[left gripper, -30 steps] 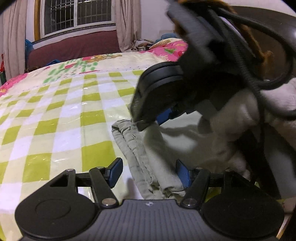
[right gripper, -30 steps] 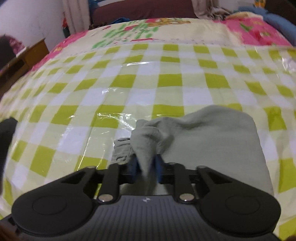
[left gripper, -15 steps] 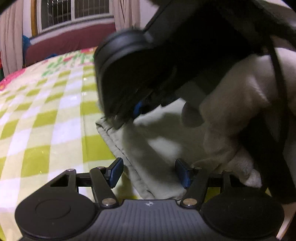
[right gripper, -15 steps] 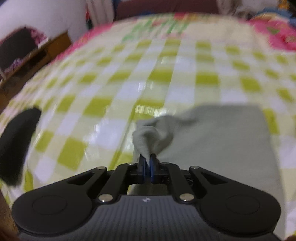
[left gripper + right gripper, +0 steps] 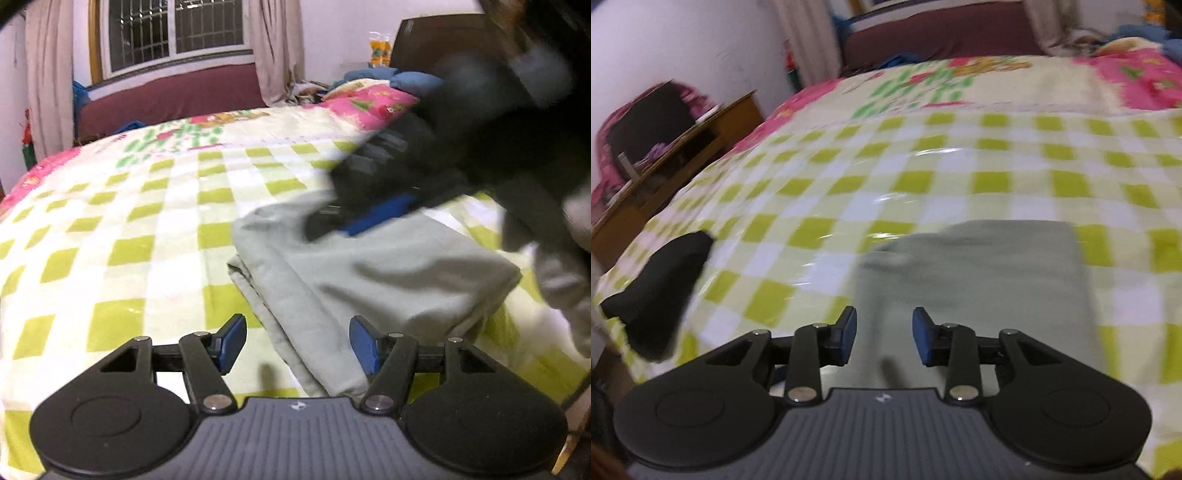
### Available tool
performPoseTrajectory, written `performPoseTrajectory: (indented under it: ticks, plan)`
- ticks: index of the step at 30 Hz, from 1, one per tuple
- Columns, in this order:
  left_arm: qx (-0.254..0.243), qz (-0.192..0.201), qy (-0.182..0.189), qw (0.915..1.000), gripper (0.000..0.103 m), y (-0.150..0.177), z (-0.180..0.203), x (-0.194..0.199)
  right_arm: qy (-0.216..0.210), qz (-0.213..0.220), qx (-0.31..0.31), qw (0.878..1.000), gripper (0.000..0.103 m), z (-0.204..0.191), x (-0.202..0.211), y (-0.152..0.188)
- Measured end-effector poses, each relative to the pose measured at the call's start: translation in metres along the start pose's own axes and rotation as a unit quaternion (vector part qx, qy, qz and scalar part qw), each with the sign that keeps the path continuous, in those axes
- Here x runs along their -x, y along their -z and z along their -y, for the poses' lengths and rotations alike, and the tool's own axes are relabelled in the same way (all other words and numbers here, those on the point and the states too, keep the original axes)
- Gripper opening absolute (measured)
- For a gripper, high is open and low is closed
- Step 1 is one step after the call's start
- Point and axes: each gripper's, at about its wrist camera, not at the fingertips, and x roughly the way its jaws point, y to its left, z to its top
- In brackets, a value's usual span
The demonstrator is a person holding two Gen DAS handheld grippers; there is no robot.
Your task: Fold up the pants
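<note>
The pants (image 5: 388,273) lie folded into a thick grey-green packet on the bed cover (image 5: 129,229), which has a pattern of green and white squares. In the left wrist view the layered edges of the packet point toward the camera, and the top layer looks smooth.

The left gripper (image 5: 297,341) hangs low over the near corner of the pants. Its jaws stand wide apart and nothing is pressed between them; the folded edge only passes below the gap.

The right gripper (image 5: 884,338) is over the pants too. Its jaws have just been opening, and now there is a moderate gap between the blue pads (image 5: 923,341). The cloth is under them, but the pads do not press on it. In the left wrist view this gripper appears as a dark blurred shape above the far part of the pants, with a pale sleeve (image 5: 565,288) of the person at the right edge.

A window (image 5: 173,33) with curtains stands behind the bed, and a wooden table (image 5: 679,158) is beside it.
</note>
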Motion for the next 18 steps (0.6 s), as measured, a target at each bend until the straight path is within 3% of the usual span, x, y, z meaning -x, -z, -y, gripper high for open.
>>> performPoseTrajectory:
  ticks: [6,12,18]
  plan:
    - [0.008,0.033,-0.027,0.9991,0.075,-0.02,0.001,-0.015,0.044,0.05,-0.047,0.997,0.036,0.049,0.014,0.003]
    - [-0.005,0.045,-0.045,0.998,0.075,-0.042,0.012,-0.047,0.059,0.051,-0.047,0.996,0.036,0.069,-0.003,0.001]
    - [-0.028,-0.019,-0.072,0.9968,0.08,-0.03,0.006,-0.09,0.056,0.021,-0.071,0.996,0.033,0.093,-0.032,0.017]
